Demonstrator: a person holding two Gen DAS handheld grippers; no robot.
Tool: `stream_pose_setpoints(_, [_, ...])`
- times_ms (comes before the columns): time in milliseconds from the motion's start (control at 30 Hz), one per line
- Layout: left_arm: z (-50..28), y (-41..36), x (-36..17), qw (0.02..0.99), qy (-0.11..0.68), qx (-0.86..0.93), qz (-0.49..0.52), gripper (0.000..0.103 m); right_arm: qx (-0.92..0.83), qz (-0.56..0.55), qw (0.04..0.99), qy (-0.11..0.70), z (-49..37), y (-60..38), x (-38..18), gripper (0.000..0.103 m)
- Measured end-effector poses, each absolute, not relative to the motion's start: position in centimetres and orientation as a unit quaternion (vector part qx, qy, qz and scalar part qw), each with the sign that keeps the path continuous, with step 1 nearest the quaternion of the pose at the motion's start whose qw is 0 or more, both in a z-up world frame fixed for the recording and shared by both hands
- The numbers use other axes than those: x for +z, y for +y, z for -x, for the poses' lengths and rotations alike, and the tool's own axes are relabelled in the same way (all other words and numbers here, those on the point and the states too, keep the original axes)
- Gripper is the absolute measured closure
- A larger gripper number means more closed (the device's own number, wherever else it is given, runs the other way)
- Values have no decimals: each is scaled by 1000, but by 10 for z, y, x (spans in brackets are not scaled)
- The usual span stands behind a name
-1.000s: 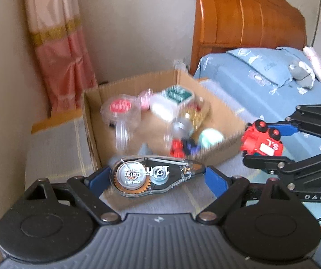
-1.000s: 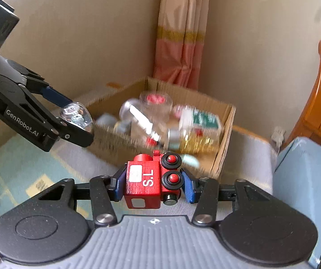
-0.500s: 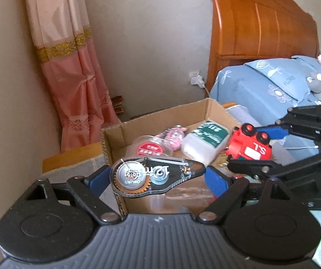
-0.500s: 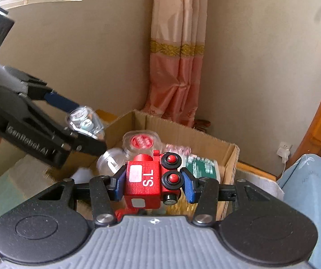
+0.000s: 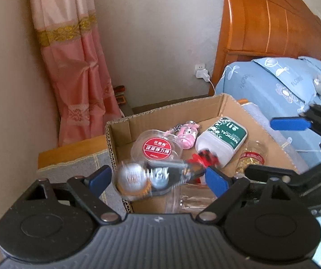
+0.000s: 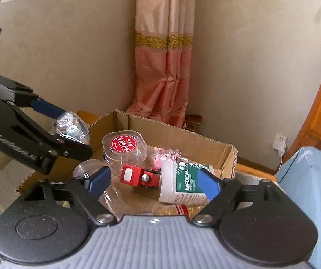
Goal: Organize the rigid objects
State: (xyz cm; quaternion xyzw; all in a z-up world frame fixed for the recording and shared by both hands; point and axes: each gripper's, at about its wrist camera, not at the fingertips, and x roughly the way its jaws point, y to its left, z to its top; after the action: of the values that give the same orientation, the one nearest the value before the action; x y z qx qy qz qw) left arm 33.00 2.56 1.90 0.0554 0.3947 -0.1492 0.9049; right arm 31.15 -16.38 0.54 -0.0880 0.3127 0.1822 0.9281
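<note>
My right fingers (image 6: 97, 180) gape empty, red toy train (image 6: 135, 176) lying in brown cardboard box (image 6: 183, 139). My left fingers (image 5: 100, 177) flank blurred clear tape dispenser (image 5: 151, 179), grip unclear; release low, mid-box.

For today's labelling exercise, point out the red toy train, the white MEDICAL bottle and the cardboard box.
red toy train (image 6: 138, 176): right wrist view, on its red body.
white MEDICAL bottle (image 6: 183, 185): right wrist view, on its green label.
cardboard box (image 5: 171, 114): left wrist view, on its far wall.

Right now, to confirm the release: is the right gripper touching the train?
Apart. Right wrist view: the train is in the box, with gaps to both open jaws of the right gripper.
</note>
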Motion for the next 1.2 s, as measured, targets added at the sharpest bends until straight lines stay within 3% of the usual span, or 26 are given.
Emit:
stream_pose_setpoints(200, [-322, 32, 25, 916, 377, -133, -46, 6, 181, 92, 930, 307, -299, -165, 13, 11])
stream_pose_setpoints(333, [-308, 32, 36, 923, 358, -124, -60, 6, 184, 96, 933, 294, -284, -162, 22, 2])
stream_pose_setpoints(633, [-238, 30, 45, 941, 314, -98, -79, 1, 153, 82, 936, 306, -240, -163, 41, 0])
stream_pose_setpoints(967, [-151, 10, 30, 935, 351, -16, -47, 1, 11, 12, 921, 390, -180, -168, 20, 0])
stream_pose_setpoints(1200, [-124, -4, 40, 937, 347, 11, -40, 1, -18, 9, 924, 381, -137, -166, 25, 0])
